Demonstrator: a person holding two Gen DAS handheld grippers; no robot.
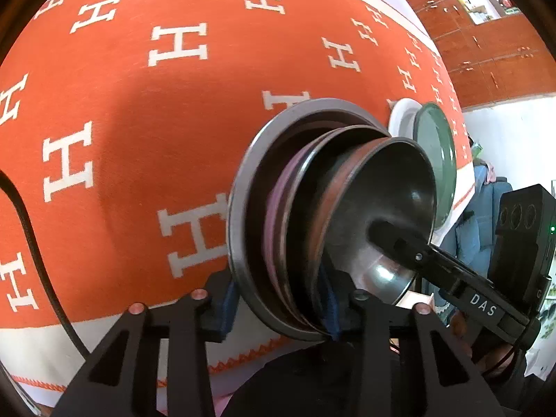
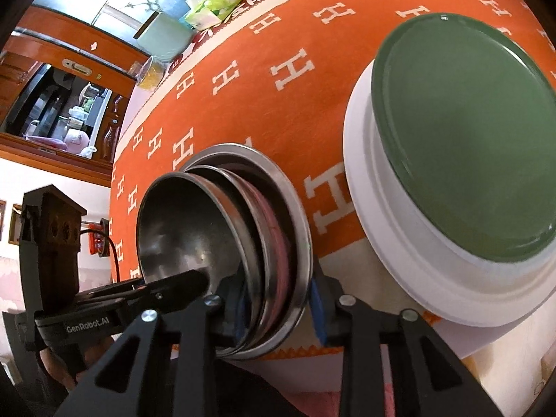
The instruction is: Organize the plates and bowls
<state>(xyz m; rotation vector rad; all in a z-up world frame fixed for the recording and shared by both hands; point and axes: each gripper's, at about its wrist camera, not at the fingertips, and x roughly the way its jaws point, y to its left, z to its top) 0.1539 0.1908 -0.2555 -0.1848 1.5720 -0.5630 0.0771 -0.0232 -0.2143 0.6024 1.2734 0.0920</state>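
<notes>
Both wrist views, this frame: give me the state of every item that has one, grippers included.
Stack of metal bowls: nested, gripped at the rim from two sides.
Left gripper: shut on the stack's rim.
Right gripper: shut on the stack's rim.
Green plate: resting on the white plate.
White plate: flat on the cloth, beside the stack.
Orange tablecloth: spread out.

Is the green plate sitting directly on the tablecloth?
No. In the right wrist view the green plate rests on top of a white plate, which lies on the orange tablecloth.
</notes>
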